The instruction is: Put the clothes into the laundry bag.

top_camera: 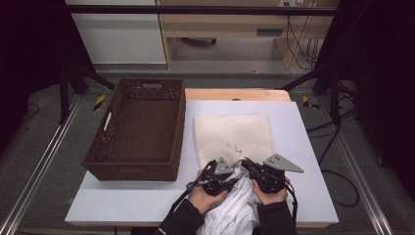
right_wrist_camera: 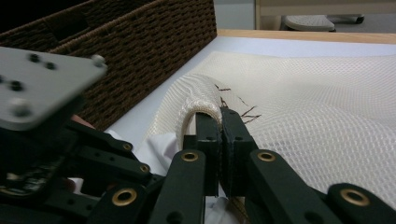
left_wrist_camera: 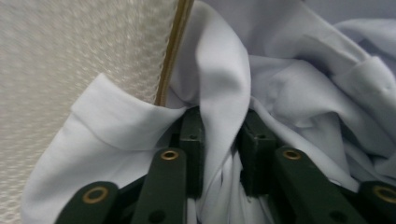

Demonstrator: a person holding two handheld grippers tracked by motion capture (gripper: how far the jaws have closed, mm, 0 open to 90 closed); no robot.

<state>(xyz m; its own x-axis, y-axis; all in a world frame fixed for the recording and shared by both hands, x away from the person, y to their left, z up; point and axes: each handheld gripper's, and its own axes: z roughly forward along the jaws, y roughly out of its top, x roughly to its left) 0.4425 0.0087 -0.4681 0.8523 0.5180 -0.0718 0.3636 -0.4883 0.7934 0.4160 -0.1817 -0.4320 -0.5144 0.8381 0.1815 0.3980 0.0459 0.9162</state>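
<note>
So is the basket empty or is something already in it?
Empty: in the high view the basket shows only bare woven floor. The white shirt is at the table's near edge between both grippers, beside the mesh bag.

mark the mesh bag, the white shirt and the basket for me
mesh bag (top_camera: 232,134), high view, flat middle of the cream mesh
white shirt (left_wrist_camera: 219,79), left gripper view, fold rising between the jaws
basket (top_camera: 173,142), high view, right woven wall
</note>
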